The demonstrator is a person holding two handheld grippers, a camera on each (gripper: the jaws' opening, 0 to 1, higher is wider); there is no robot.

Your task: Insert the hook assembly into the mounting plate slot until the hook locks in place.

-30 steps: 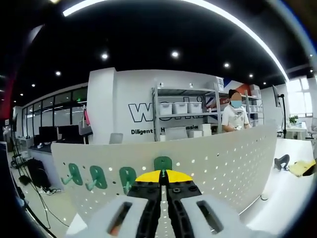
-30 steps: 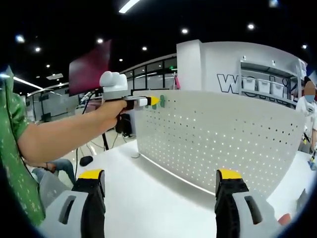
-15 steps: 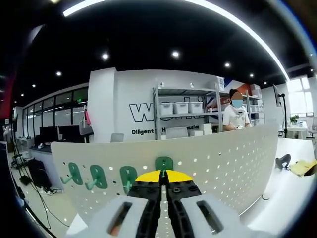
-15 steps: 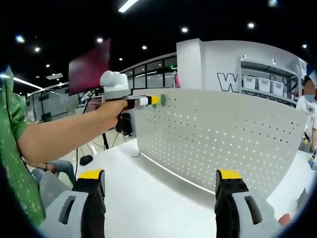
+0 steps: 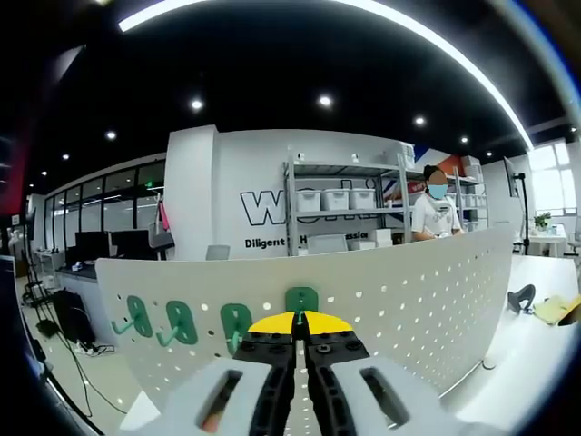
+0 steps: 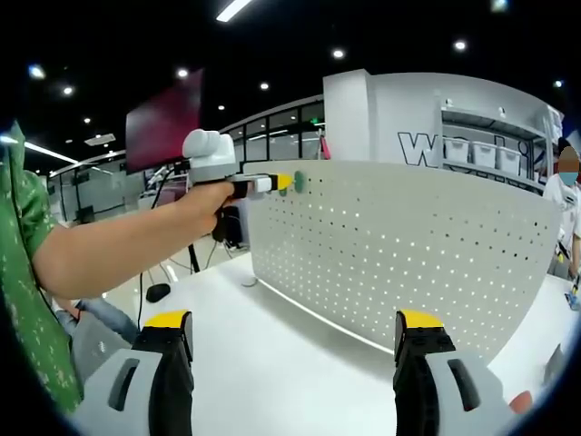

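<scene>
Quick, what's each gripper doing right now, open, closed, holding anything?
Left gripper: closed on a green hook at the white pegboard.
Right gripper: open, holding nothing.

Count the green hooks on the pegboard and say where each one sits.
4, in a row along the pegboard's top edge: far-left hook, second hook, third hook, and fourth hook at the left gripper tips.

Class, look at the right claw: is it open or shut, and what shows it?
Open. In the right gripper view the right claw has its two yellow-tipped jaws far apart, with bare white table between them and nothing held.
</scene>
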